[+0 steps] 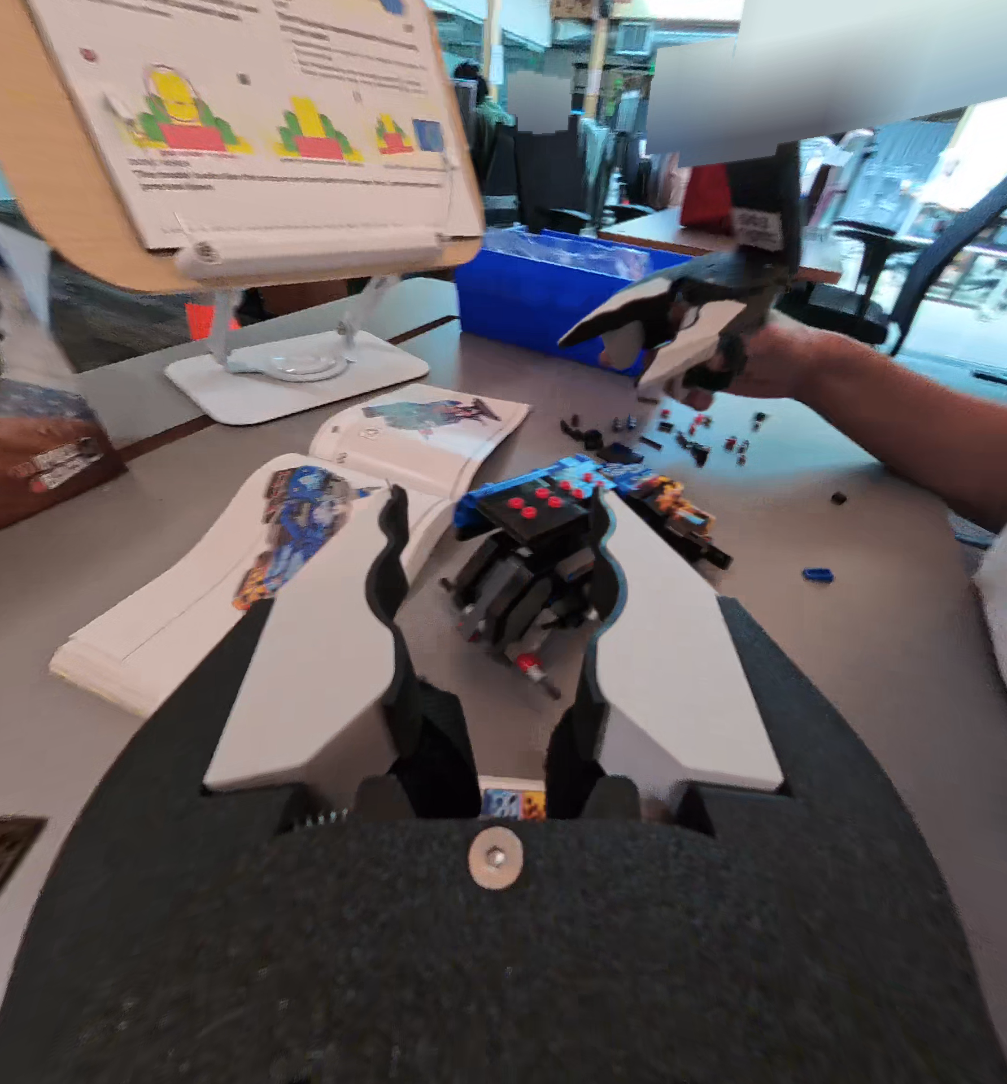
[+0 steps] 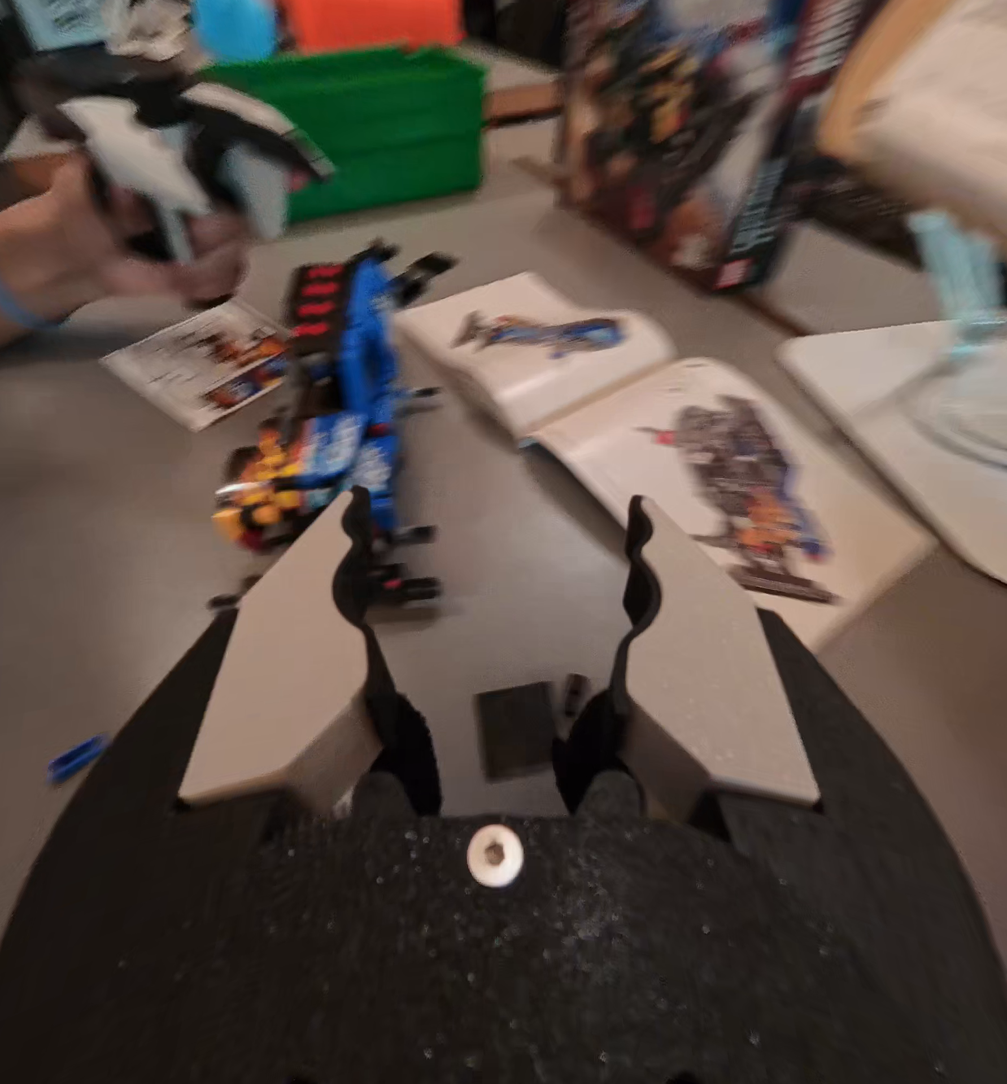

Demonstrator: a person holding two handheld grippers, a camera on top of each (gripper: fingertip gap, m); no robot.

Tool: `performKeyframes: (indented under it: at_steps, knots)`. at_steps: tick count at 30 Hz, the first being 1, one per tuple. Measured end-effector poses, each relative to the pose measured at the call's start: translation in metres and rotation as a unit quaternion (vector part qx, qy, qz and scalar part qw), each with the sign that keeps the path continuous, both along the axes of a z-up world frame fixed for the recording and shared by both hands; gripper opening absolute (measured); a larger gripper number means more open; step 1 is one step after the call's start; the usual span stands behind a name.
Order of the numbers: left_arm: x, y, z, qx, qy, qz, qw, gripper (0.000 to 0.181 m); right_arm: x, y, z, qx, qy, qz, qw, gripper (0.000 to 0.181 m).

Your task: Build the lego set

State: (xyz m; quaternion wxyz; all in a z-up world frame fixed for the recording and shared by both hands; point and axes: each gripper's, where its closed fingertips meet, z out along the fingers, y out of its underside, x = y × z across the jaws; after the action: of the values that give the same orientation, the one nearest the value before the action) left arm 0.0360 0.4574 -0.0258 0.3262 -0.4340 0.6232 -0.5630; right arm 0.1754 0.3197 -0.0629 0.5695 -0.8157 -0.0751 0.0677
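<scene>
A part-built lego model (image 1: 524, 557), blue and black with red studs and an orange end, lies on the grey table (image 1: 782, 674); it also shows in the right wrist view (image 2: 342, 405). My left gripper (image 1: 498, 504) is open and empty, held above the table with the model seen between its fingers. My right gripper (image 2: 498, 504) is open and empty, low over the table to the right of the model. A dark flat plate (image 2: 515, 736) lies on the table between its fingers. Each gripper shows in the other's view, the right one (image 1: 659, 334) and the left one (image 2: 184, 152), both hand-held.
An open instruction booklet (image 1: 289, 528) (image 2: 606, 410) lies beside the model, and a leaflet (image 2: 207, 363). Small loose pieces (image 1: 694, 434) are scattered behind the model. A blue bin (image 1: 536, 293), a green bin (image 2: 372, 117), the set's box (image 2: 694, 146) and a sheet stand (image 1: 295, 369) ring the work area.
</scene>
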Motion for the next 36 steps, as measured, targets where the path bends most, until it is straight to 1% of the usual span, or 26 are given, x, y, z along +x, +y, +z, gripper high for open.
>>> performKeyframes:
  at_steps: [2, 4, 5, 7, 9, 12, 16, 19, 21, 22, 24, 25, 27, 29, 31, 34, 36]
  knots:
    - [0.005, 0.027, -0.003, 0.009, 0.005, 0.056, 0.998, 0.054, 0.047, -0.005, 0.008, 0.009, -0.003, -0.106, 0.994, 0.08]
    - [0.007, 0.047, -0.007, 0.015, 0.007, 0.093, 0.996, 0.049, 0.078, -0.013, 0.005, 0.007, 0.002, -0.185, 0.983, 0.072]
    - [0.008, 0.055, -0.009, 0.009, 0.011, 0.109, 0.994, 0.049, 0.086, -0.016, 0.001, 0.0, 0.017, -0.208, 0.978, 0.069]
    - [0.008, 0.062, -0.013, -0.006, 0.024, 0.118, 0.993, 0.049, 0.093, -0.018, -0.009, -0.019, 0.059, -0.228, 0.972, 0.067]
    - [0.009, 0.067, -0.016, 0.001, 0.034, 0.129, 0.991, 0.049, 0.093, -0.017, -0.015, -0.028, 0.081, -0.225, 0.97, 0.067]
    - [0.009, 0.071, -0.021, 0.03, 0.038, 0.143, 0.989, 0.049, 0.097, -0.02, -0.022, -0.044, 0.054, -0.233, 0.97, 0.063]
    - [0.012, 0.061, -0.027, 0.028, 0.047, 0.128, 0.99, 0.049, 0.101, -0.022, -0.017, -0.039, 0.035, -0.24, 0.969, 0.062]
    - [0.014, 0.052, -0.03, 0.03, 0.055, 0.116, 0.991, 0.049, 0.107, -0.027, -0.007, -0.024, 0.028, -0.246, 0.969, 0.063]
    - [0.014, 0.047, -0.03, 0.038, 0.055, 0.111, 0.992, 0.049, 0.114, -0.037, 0.008, -0.013, 0.012, -0.261, 0.965, 0.062]
    - [0.013, 0.045, -0.028, 0.042, 0.051, 0.11, 0.992, 0.049, 0.118, -0.044, 0.019, -0.003, 0.011, -0.276, 0.961, 0.059]
    - [0.012, 0.04, -0.025, 0.044, 0.045, 0.105, 0.992, 0.049, 0.115, -0.057, 0.029, -0.002, 0.037, -0.28, 0.959, 0.054]
    - [0.012, 0.038, -0.024, 0.045, 0.043, 0.103, 0.993, 0.049, 0.108, -0.062, 0.024, -0.026, 0.051, -0.266, 0.962, 0.052]
    - [0.011, 0.035, -0.023, 0.044, 0.04, 0.099, 0.993, 0.049, 0.097, -0.073, 0.001, -0.095, 0.047, -0.238, 0.965, 0.047]
    - [0.01, 0.031, -0.024, 0.046, 0.045, 0.091, 0.994, 0.049, 0.09, -0.082, -0.02, -0.127, 0.044, -0.233, 0.963, 0.044]
    - [0.01, 0.028, -0.024, 0.055, 0.044, 0.089, 0.994, 0.049, 0.079, -0.085, -0.036, -0.147, 0.068, -0.216, 0.963, 0.043]
    - [0.009, 0.025, -0.022, 0.072, 0.038, 0.09, 0.993, 0.048, 0.068, -0.088, -0.047, -0.165, 0.071, -0.205, 0.962, 0.042]
    - [0.009, 0.023, -0.023, 0.079, 0.039, 0.09, 0.992, 0.048, 0.057, -0.08, -0.047, -0.154, 0.079, -0.19, 0.967, 0.038]
